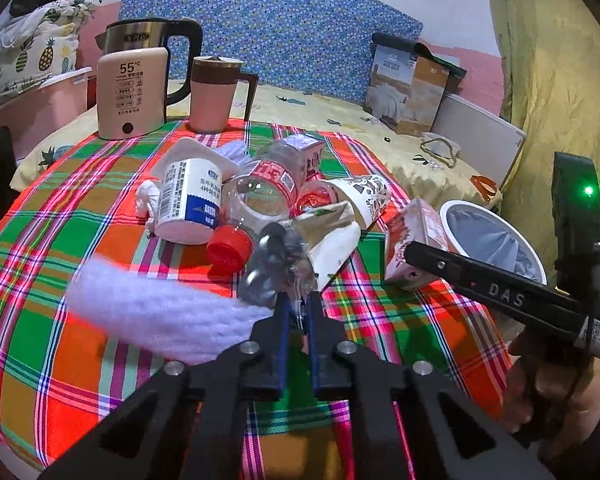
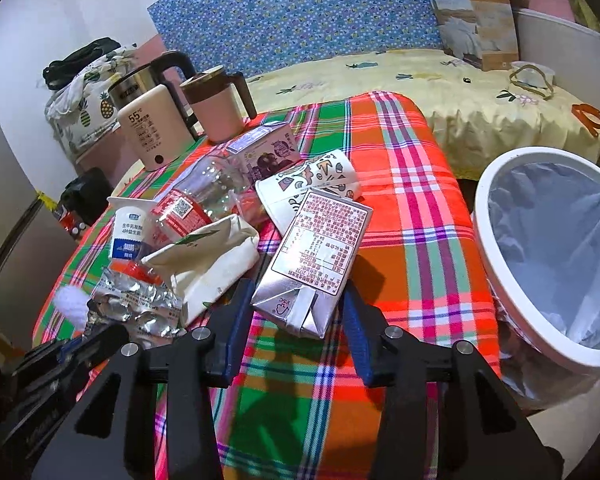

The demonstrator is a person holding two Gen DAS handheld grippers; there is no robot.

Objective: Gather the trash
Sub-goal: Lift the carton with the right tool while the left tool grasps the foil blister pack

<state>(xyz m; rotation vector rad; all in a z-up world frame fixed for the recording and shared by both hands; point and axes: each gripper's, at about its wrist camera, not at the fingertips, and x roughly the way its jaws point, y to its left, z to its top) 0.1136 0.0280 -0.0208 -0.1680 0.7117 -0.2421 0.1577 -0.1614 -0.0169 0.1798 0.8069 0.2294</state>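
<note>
A pile of trash lies on the plaid tablecloth [image 1: 80, 240]: a yogurt cup [image 1: 188, 204], a clear plastic bottle [image 1: 268, 188] with a red cap [image 1: 228, 250], a paper cup [image 1: 364, 196], a white wrapper [image 1: 332, 244], a crumpled foil blister pack [image 1: 276, 268] and a milk carton [image 2: 316, 256]. My left gripper [image 1: 298, 304] is shut on the foil blister pack [image 2: 140, 304]. My right gripper [image 2: 296, 300] is open with its fingers on either side of the milk carton's near end. A white bin [image 2: 548, 256] with a liner stands to the right of the table.
A kettle [image 1: 136, 88] and a pink mug [image 1: 216, 96] stand at the table's far left. A white tissue [image 1: 156, 312] lies near my left gripper. A second small carton [image 2: 268, 152] lies behind the bottle. A bed with a box [image 1: 412, 88] lies beyond.
</note>
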